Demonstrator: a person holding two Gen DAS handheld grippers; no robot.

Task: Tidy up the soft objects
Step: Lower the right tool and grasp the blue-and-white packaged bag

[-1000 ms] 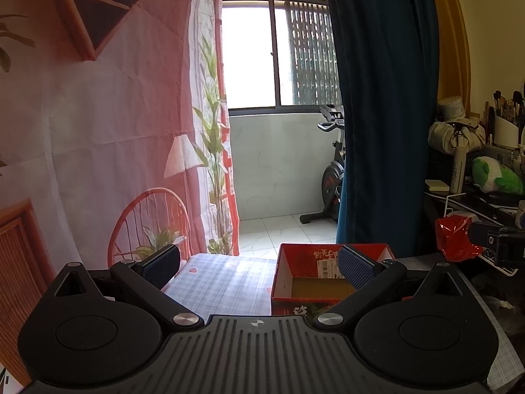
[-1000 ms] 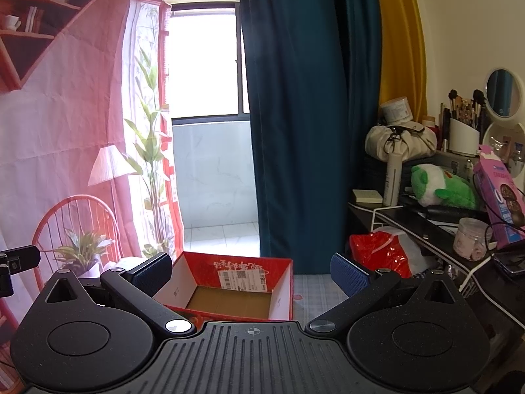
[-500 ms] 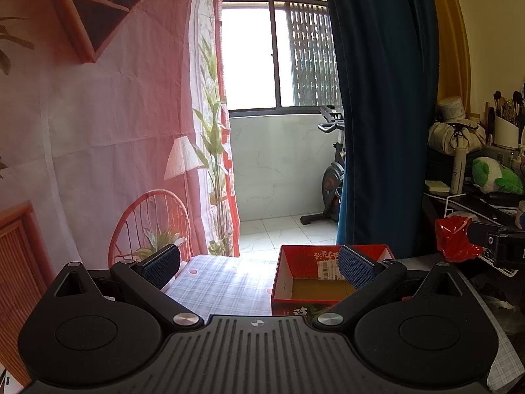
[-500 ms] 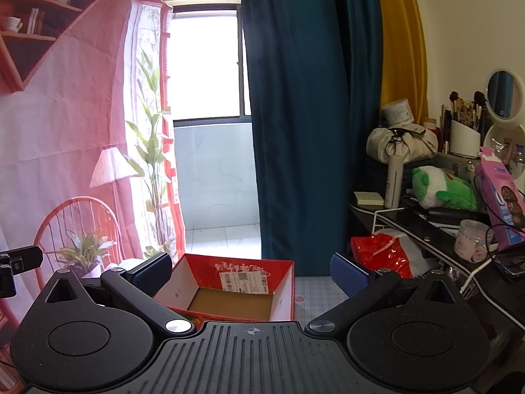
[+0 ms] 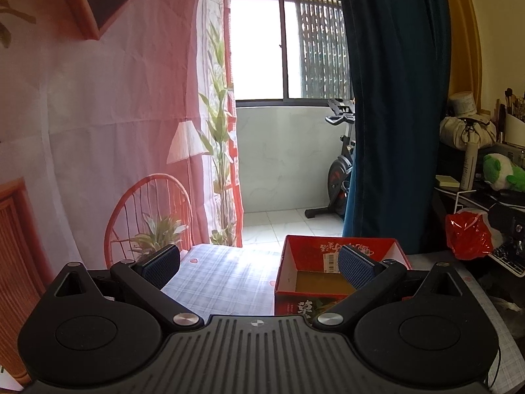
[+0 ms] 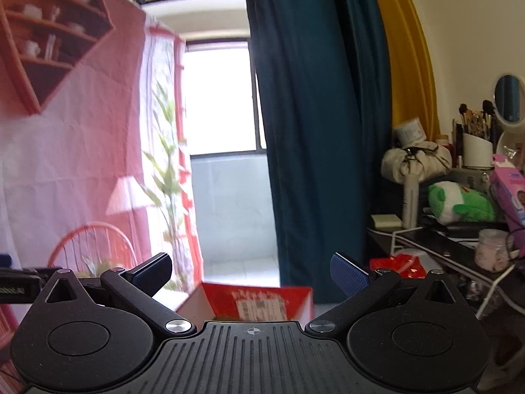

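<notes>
Fingers (image 5: 356, 266) spread, red box (image 5: 341, 249) beyond

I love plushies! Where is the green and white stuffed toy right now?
The green and white stuffed toy lies on the cluttered dark shelf at the right of both views, beside the white bottle.

- The left tool (image 5: 259, 264) is matt black plastic, its ribbed body dull, with brushed metal pivot pins; its fingertips (image 5: 356, 267) carry blue pads with a fine rough grid.
- The right tool (image 6: 251, 275) has the same matt plastic and textured blue pads.
- The red box (image 5: 341, 269) at 5 o'clock in the left view is glossy printed cardboard with a plain brown base and a paper label.
- The counter (image 5: 223, 275) wears a woven checked cloth, matt.
- The green plush toy (image 6: 459, 202) at 3 o'clock looks fuzzy.
- The red bag (image 5: 469, 234) is crinkled, shiny plastic.
- The blue curtain (image 6: 315, 115) is smooth cloth with a slight sheen.
</notes>
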